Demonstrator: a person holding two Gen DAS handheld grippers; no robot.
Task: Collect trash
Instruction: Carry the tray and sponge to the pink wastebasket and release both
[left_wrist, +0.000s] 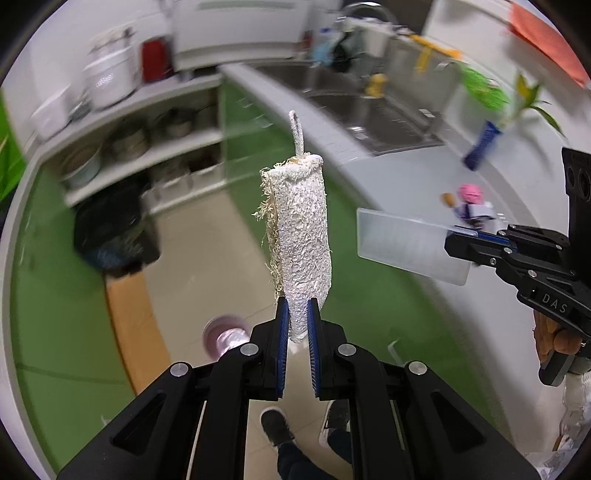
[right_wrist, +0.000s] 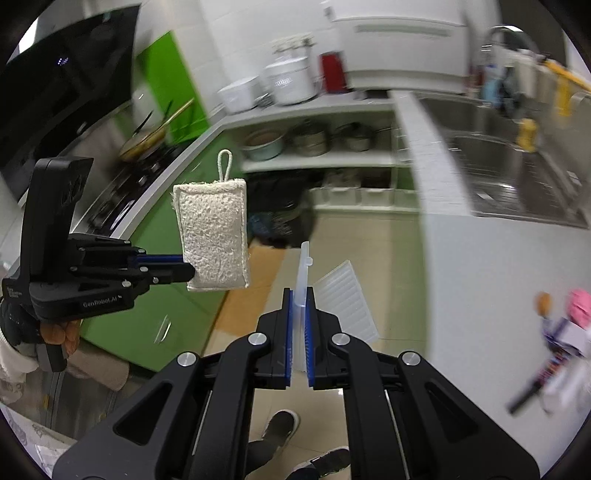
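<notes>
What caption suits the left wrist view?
Left gripper holds a loofah sponge upright; right gripper carries a clear plastic lid.

Between the blue-padded black jaws of the left gripper (left_wrist: 295, 321) sits an off-white, rough-textured sponge (left_wrist: 303, 236) with tan frayed fibres, while the right gripper (right_wrist: 300, 314), also black with blue pads, clamps a translucent white ribbed plastic lid (right_wrist: 341, 295).

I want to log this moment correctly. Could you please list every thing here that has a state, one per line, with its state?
Left gripper: shut on the sponge, held in the air.
Sponge: clamped at its lower end, upright, loop on top, edge frayed.
Right gripper: shut on the plastic lid.
Plastic lid: clamped at one edge, held above the floor.
Black trash bag: on the floor by the shelves; blurred.
</notes>
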